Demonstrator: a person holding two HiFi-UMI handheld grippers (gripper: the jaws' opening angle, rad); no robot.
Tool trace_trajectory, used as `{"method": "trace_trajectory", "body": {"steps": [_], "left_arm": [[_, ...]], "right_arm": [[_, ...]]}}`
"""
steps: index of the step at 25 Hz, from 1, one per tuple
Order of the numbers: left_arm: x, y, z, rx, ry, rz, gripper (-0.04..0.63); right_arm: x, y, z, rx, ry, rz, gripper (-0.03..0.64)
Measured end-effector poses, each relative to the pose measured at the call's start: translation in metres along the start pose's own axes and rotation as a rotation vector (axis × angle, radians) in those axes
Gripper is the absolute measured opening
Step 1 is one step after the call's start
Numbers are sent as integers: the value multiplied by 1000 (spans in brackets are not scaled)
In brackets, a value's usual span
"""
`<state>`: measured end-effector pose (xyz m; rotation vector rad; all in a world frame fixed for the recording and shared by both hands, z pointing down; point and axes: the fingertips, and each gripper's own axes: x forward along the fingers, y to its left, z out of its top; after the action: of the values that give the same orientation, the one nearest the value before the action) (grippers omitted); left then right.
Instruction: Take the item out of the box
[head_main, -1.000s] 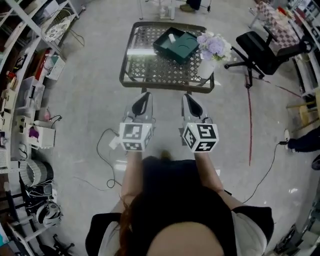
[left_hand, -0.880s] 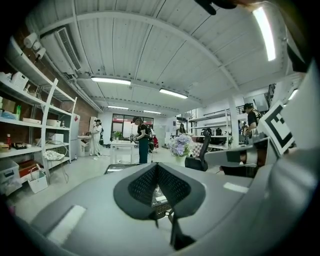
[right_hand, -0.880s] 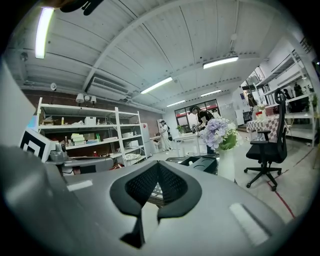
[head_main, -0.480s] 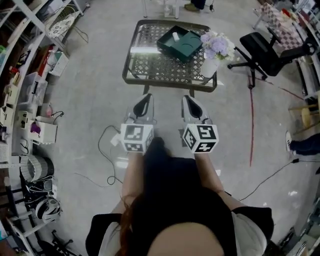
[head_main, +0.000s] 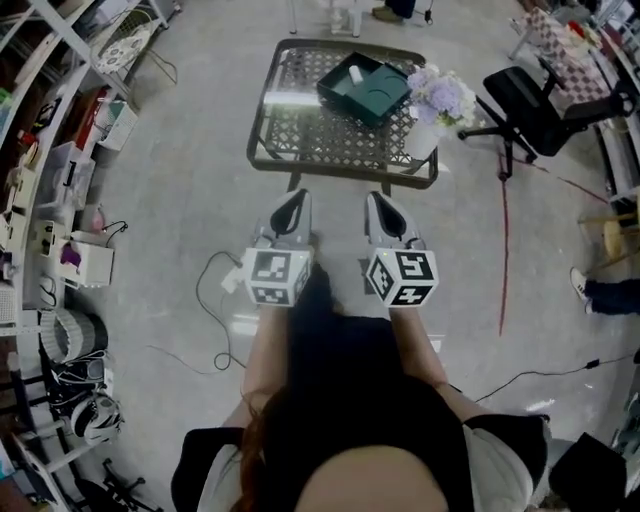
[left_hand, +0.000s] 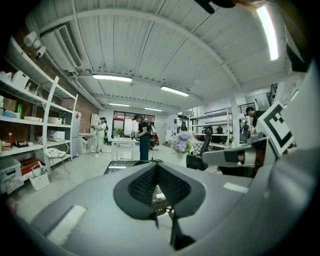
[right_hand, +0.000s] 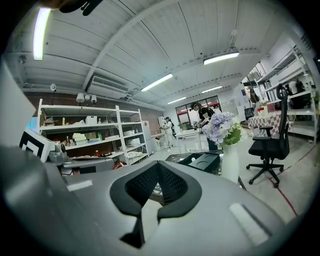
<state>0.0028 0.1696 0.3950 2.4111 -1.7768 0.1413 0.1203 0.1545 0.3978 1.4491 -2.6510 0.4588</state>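
Two grippers, neither yet at the table. Head view: the left gripper (head_main: 293, 205) and right gripper (head_main: 383, 205) hang side by side, well short of the table (head_main: 340, 176). An open green box (head_main: 380, 98) lies there beside a vase (head_main: 421, 141), with a small white item (head_main: 356, 73) toward its far side.

Left gripper view: jaws together, nothing between them.

Right gripper view: jaws together and empty too, with the box ahead, left of the vase.

The item looks light and stiff, I'd guess, though it is too small to tell. Pinch it across its narrow sides from above.
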Motion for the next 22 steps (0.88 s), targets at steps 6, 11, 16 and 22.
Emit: {"method": "trace_trajectory", "body": {"steps": [6,11,16,22], "left_arm": [[17,19,-4,-7,15,2,8],[36,33,3,1,17,-11,8],[65,49,10,11,22,-26,8],[99,75,19,12,18,-28,8]], "right_arm": [[27,1,-2,7,13,6,2],[48,-1,7,15,9,-1,2],[78,-10,14,24,13,-6,2],[119,-14,26,24,17,0,2]]}}
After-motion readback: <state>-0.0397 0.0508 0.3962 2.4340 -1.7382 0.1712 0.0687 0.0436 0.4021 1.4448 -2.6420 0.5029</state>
